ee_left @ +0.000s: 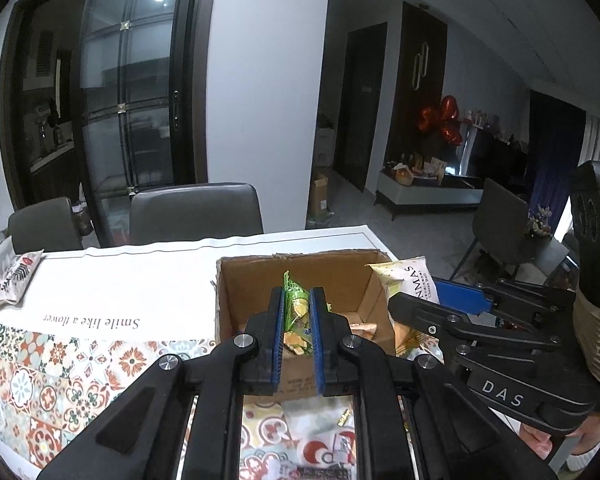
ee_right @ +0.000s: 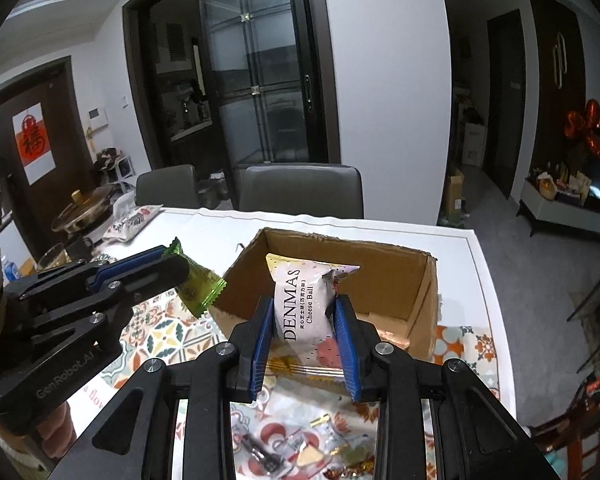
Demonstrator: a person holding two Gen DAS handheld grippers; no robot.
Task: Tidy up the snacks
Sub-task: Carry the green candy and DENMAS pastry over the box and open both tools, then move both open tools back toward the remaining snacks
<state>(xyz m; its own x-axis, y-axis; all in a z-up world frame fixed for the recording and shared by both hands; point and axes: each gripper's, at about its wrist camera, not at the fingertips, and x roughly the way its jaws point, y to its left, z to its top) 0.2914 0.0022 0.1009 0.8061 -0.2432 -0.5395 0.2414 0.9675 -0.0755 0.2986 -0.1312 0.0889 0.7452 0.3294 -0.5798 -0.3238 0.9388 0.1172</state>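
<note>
Grippers grip snacks above the cardboard box [ee_right: 400, 280]: left gripper [ee_left: 297, 312] the green packet [ee_left: 294, 308], right gripper [ee_right: 306, 320] the cheese-ball bag [ee_right: 304, 304].

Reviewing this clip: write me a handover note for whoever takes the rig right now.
Left gripper: shut on a green packet, held up near the box.
Right gripper: shut on the Denmas bag, held up in front of the box.
Done: a few snacks already lie in the box.
Left: drop both held snacks in, then collect the loose wrapped sweets on the tablecloth below the grippers and the patterned packet at the table's far left.
</note>
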